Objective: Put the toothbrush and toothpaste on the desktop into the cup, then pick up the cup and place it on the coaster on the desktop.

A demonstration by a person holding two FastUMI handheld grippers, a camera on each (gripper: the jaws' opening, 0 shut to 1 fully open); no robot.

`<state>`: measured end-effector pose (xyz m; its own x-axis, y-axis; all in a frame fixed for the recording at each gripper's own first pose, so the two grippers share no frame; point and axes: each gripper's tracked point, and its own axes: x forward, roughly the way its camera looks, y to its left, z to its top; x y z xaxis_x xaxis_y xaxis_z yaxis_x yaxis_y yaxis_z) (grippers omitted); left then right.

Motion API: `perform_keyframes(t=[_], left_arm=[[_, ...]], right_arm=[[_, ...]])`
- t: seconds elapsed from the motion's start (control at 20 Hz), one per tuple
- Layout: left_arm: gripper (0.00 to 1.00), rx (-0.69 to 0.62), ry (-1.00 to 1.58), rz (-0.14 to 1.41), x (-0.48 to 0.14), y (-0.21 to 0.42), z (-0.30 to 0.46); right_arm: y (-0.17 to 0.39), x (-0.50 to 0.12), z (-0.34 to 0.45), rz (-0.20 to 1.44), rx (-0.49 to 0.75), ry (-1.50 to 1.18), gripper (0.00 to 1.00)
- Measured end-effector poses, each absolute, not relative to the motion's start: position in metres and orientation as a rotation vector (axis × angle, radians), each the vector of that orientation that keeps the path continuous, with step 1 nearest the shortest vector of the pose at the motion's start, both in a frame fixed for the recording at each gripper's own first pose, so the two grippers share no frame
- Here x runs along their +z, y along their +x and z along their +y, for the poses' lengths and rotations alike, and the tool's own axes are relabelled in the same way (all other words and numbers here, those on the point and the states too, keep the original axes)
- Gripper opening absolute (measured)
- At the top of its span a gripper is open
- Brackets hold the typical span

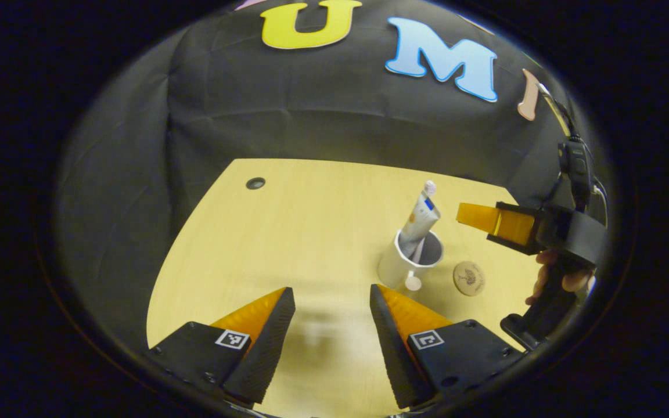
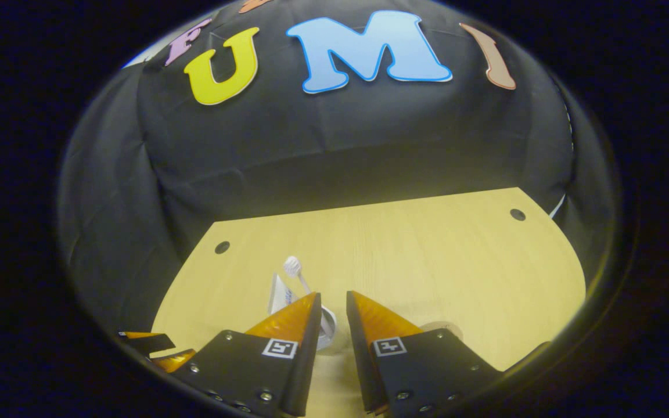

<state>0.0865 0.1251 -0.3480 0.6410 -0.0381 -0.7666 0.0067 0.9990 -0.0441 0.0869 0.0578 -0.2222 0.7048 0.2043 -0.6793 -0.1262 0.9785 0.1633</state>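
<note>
White and upright, the loaded cup (image 1: 409, 259) stands just beside the coaster (image 1: 468, 278), nearer the empty, narrowly parted right gripper (image 2: 331, 307) than the wide-open left gripper (image 1: 331, 299).

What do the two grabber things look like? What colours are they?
Both match. The left gripper has two pointed, wedge-shaped fingers, orange outside with black ribbed pads, on black blocks bearing small square black-and-white markers. The right gripper looks the same; seen from the side, it has a black handle held by a hand and a black cable above.
</note>
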Motion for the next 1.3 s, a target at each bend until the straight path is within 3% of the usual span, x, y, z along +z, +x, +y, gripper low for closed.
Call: perform_keyframes(t=[0.5, 0.85, 0.95, 1.1, 1.15, 1.3], left_arm=[[0.85, -0.24, 0.036, 1.011, -0.376, 0.108, 0.048], [0.82, -0.261, 0.147, 1.185, -0.415, 0.111, 0.045], [0.88, -0.258, 0.173, 1.24, -0.428, 0.107, 0.043], [0.85, -0.273, 0.217, 1.301, -0.441, 0.105, 0.042], [0.79, -0.283, 0.235, 1.314, -0.444, 0.105, 0.041], [0.91, -0.291, 0.29, 1.361, -0.457, 0.107, 0.041]], right_arm=[[0.06, -0.243, -0.036, 0.814, 0.015, 0.157, 0.33], [0.024, -0.255, -0.112, 0.84, -0.159, 0.219, 0.33], [0.005, -0.261, -0.132, 0.855, -0.214, 0.248, 0.33], [-0.017, -0.272, -0.16, 0.882, -0.291, 0.283, 0.33], [-0.023, -0.274, -0.169, 0.887, -0.315, 0.291, 0.33], [-0.036, -0.275, -0.188, 0.89, -0.368, 0.316, 0.33]])
